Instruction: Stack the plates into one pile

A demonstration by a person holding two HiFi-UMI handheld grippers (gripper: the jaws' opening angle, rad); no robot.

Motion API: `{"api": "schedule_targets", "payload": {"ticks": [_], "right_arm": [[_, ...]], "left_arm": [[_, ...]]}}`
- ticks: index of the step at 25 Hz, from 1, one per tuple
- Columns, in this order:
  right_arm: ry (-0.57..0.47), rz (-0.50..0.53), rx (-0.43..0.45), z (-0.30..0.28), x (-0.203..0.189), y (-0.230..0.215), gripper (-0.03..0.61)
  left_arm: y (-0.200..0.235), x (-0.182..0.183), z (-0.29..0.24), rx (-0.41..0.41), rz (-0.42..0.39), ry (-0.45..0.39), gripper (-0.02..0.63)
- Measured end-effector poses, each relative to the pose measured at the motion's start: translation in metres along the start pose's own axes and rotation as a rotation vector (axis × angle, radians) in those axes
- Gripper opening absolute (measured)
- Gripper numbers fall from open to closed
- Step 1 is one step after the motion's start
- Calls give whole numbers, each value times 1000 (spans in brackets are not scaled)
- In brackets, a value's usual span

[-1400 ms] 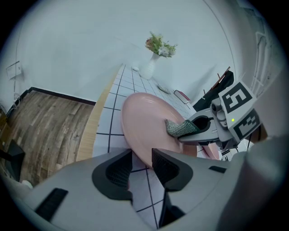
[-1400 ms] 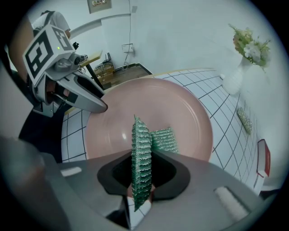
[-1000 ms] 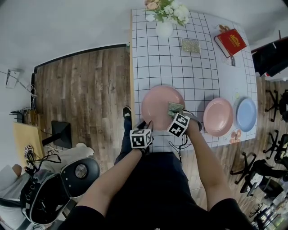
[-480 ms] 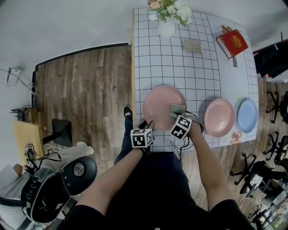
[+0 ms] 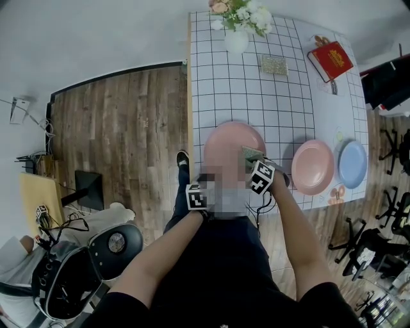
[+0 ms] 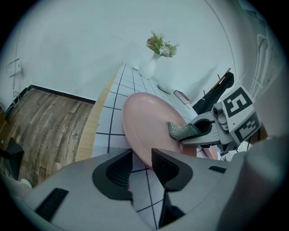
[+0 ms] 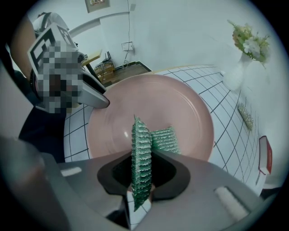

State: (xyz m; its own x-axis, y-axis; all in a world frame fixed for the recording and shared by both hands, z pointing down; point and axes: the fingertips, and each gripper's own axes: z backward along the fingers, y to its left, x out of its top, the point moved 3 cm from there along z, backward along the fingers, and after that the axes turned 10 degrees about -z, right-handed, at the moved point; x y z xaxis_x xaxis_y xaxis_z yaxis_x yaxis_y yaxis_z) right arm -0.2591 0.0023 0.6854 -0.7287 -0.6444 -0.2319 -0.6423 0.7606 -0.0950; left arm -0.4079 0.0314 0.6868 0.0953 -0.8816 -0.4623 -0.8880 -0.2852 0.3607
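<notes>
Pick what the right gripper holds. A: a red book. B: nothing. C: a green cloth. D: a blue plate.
C: in the right gripper view, the right gripper pinches a folded green cloth over the pink plate.

On my head view I see a long table under a white cloth with black grid lines [image 5: 237, 96]. At its 12 o'clock end stands a white ceramic vase [image 5: 236, 41] holding pale flowers [image 5: 242, 14]. Toward 1 o'clock a small grey-green rectangular pad [image 5: 273, 65] lies flat. Further out, at 2 o'clock, a red hardcover book [image 5: 328, 60] lies near the table edge. At the 6 o'clock end a folded green woven scouring cloth [image 7: 141, 167] stands upright. At 9 o'clock from the table is a brown wooden plank floor [image 5: 122, 128]. At 8 o'clock I see a black padded office chair [image 5: 115, 243], and near it a small yellow wooden side table [image 5: 40, 198]. At 3 o'clock stand several black swivel chairs [image 5: 391, 147].
</notes>
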Motion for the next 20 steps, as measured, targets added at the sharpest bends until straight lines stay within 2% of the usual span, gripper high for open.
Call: {"api": "schedule_targets", "payload": {"ticks": [5, 20], "right_arm": [[-9, 3, 14, -2, 7, 1, 78], [-58, 111, 48, -13, 39, 19, 78]], "left_arm": [[1, 1, -1, -6, -2, 5, 130], [0, 0, -1, -18, 8, -2, 130]]}}
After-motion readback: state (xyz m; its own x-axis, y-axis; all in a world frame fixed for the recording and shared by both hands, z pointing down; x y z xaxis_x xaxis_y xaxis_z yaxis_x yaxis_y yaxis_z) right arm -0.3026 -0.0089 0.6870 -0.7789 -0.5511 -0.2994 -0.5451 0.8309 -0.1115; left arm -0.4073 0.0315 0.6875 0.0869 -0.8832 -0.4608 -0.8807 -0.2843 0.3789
